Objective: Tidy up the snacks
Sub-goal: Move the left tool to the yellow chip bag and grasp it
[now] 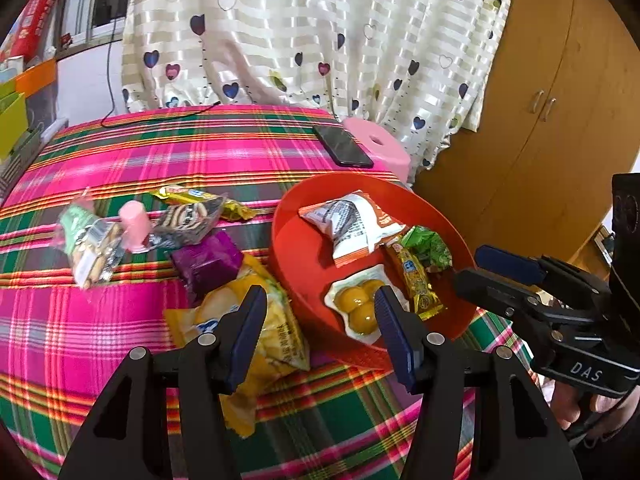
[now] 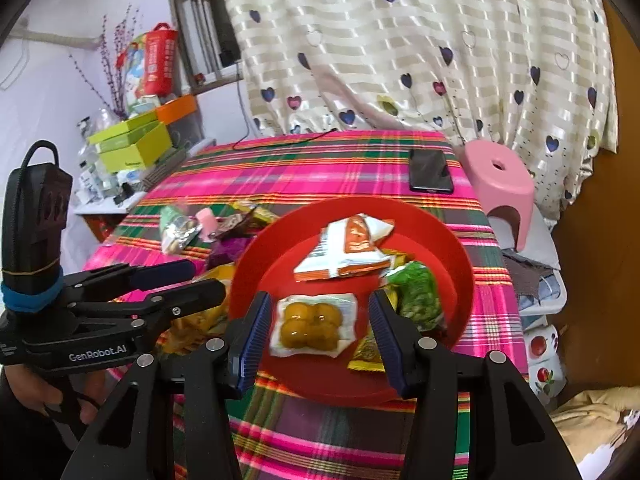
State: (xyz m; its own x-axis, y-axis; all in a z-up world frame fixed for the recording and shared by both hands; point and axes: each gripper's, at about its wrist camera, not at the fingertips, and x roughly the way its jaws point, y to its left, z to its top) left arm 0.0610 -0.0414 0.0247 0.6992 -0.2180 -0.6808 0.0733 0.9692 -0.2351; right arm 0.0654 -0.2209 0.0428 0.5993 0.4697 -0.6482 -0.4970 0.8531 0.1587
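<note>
Snacks fill red bowl: egg-yolk pack, green packet.

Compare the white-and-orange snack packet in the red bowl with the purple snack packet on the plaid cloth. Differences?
Place: the white-and-orange crinkled foil snack packet lies inside the round red plastic bowl; the purple blocky snack packet lies on the pink plaid tablecloth, outside the bowl.
Colour: the first is white with orange panels and print, the second solid purple.
Shape: the first is a flat pillow with crimped ends, the second squarish and boxy.
Shared: both are sealed and ungripped.
</note>
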